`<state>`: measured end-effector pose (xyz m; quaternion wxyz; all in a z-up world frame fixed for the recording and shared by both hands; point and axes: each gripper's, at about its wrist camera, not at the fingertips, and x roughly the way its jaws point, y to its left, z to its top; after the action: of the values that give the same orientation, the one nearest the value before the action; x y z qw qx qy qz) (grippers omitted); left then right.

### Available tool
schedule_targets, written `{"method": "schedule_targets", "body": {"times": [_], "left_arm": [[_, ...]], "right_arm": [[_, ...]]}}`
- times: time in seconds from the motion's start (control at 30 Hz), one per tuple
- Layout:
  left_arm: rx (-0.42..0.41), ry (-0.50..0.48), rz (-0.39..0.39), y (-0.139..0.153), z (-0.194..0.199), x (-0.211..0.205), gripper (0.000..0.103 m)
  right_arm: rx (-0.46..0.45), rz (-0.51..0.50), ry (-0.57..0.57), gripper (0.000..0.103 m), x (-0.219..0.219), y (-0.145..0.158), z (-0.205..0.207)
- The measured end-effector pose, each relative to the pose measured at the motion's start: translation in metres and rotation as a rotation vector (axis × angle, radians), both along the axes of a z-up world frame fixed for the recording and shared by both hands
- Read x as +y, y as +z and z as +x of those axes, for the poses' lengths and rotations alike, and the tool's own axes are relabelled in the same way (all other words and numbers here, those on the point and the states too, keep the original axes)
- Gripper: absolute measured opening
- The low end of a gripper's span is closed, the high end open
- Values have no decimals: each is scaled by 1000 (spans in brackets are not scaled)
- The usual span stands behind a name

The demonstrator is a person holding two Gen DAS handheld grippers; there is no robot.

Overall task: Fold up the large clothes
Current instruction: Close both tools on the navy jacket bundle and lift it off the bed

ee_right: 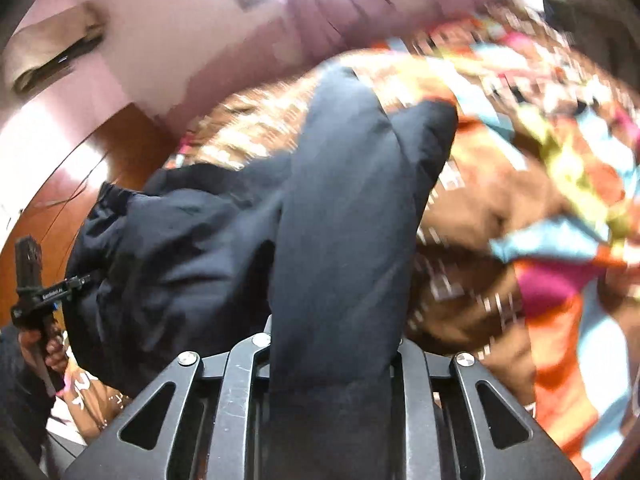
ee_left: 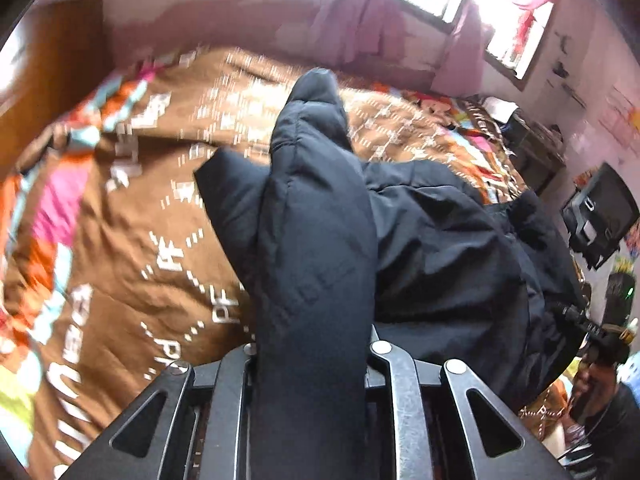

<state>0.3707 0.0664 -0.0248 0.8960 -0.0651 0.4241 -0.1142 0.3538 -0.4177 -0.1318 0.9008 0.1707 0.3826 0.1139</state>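
A large black padded jacket [ee_left: 440,248] lies on a bed with a brown patterned bedspread [ee_left: 132,240]. My left gripper [ee_left: 312,352] is shut on a thick fold of the jacket, which rises up the middle of the left wrist view and hides the fingers. My right gripper [ee_right: 336,356] is shut on another fold of the same jacket [ee_right: 188,240], which covers its fingers too; the bedspread [ee_right: 472,208] lies beyond. Each view shows the other gripper held in a hand at the frame edge: the right one in the left wrist view [ee_left: 600,340], the left one in the right wrist view [ee_right: 36,292].
A window with pink curtains [ee_left: 440,12] is behind the bed. A dark side table with clutter [ee_left: 528,140] stands at the right. A wooden door [ee_right: 80,168] is on the left of the right wrist view. Both views are motion-blurred.
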Motion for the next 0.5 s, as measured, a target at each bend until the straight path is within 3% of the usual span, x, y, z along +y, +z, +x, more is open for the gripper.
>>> {"method": "schedule_targets", "body": {"times": [0.27, 0.37, 0.5], "left_arm": [[-149, 70, 57, 73, -23, 51, 17], [-194, 126, 65, 86, -27, 72, 17], [-202, 194, 49, 81, -24, 95, 17]], "right_arm": [[-211, -25, 113, 17, 54, 74, 5], [-283, -35, 159, 17, 81, 94, 17], [-298, -34, 192, 17, 112, 93, 30]]}}
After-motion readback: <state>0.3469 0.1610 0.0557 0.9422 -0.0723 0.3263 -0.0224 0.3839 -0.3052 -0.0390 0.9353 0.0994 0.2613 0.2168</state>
